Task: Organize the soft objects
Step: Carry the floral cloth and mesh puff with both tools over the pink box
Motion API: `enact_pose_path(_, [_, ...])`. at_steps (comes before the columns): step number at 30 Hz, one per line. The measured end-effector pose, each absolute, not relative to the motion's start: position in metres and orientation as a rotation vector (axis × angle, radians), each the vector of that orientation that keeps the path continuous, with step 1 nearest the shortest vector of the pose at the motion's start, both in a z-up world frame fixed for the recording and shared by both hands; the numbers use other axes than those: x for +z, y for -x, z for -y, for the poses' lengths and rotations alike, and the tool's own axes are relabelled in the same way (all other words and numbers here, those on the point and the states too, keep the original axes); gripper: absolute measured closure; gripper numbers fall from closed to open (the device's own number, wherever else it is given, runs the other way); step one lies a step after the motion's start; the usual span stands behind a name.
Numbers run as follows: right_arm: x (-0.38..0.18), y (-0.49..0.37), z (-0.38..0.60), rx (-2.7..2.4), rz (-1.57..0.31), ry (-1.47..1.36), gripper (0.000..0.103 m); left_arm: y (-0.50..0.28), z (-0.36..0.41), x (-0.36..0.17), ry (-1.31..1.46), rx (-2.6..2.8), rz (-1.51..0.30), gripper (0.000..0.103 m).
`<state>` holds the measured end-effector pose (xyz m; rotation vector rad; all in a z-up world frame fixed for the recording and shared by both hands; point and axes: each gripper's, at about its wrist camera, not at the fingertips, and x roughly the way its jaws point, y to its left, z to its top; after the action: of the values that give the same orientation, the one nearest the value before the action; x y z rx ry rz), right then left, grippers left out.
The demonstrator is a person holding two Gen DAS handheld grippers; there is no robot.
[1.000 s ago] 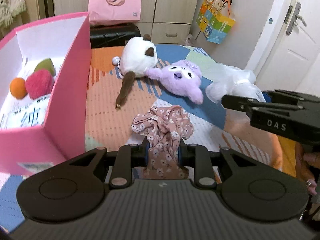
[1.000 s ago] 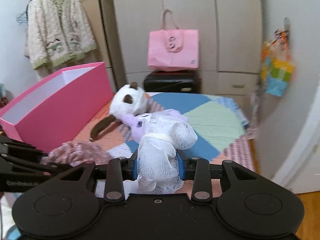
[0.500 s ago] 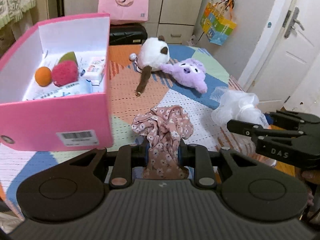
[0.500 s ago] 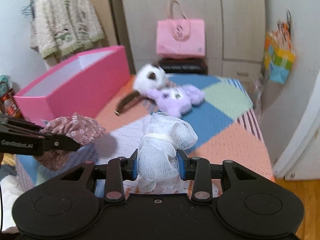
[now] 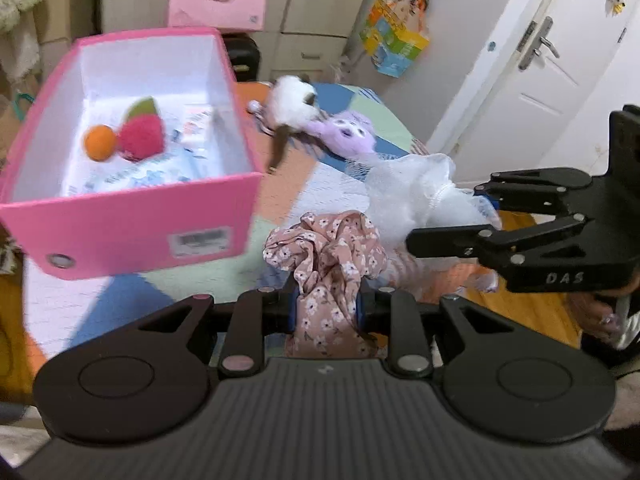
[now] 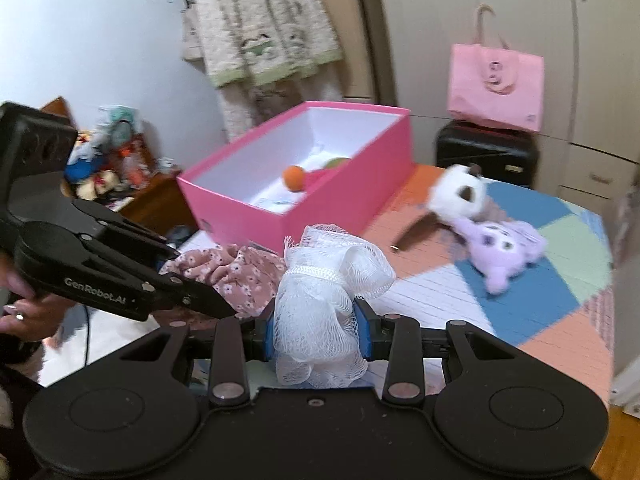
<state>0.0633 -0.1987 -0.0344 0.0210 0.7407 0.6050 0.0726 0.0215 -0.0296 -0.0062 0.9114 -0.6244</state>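
**Two grippers, two soft loads, one pink box**

Left wrist view: The left gripper (image 5: 326, 306) is clamped on a floral cloth (image 5: 326, 256), which bunches up from between the pads, its long axis running away from the camera toward the quilt (image 5: 280, 196). To the right, the right gripper (image 5: 448, 236) comes in side-on, fingers aimed leftward, with a white mesh puff (image 5: 412, 192) bulging at its tips. One open pink box (image 5: 132, 224) sits on the quilt at left, long side running away from the camera; inside are three soft balls – orange (image 5: 99, 142), red (image 5: 141, 139), green (image 5: 141, 107) – on printed packets. Two plush toys lie beyond, touching: a white one (image 5: 292, 98) and a purple one (image 5: 348, 134). This view alone shows the white door (image 5: 560, 80) and the box's barcode label (image 5: 201, 239).

Right wrist view: The right gripper (image 6: 318, 330) squeezes the puff (image 6: 324, 304) between its blue pads (image 6: 268, 332); the puff stands roughly upright, tied at the waist. The left gripper (image 6: 192, 300) enters from the left, fingers pointing right, the cloth (image 6: 228, 272) gathered at their tips. The box (image 6: 304, 184) lies behind both, only its orange ball (image 6: 294, 178) shown clearly. The two plush toys (image 6: 458, 194) (image 6: 502, 248) lie at right. Only this view shows a hanging cardigan (image 6: 260, 28), a hand (image 6: 24, 316) on the left gripper's handle and the cluttered shelf (image 6: 108, 152).
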Motion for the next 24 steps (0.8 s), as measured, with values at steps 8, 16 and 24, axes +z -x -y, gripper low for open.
enact_pose_path(8, [-0.013, -0.086, 0.163, 0.671, -0.655, 0.006, 0.060, -0.085, -0.061, -0.006, 0.018, -0.545, -0.804, 0.079])
enact_pose_path(16, [-0.012, -0.118, 0.140, 0.724, -0.644, -0.090, 0.059, -0.112, -0.088, -0.005, 0.093, -0.510, -0.746, 0.080])
enact_pose_path(24, [-0.004, -0.163, 0.119, 0.693, -0.604, -0.059, 0.059, -0.154, -0.092, 0.003, 0.076, -0.440, -0.679, 0.080])
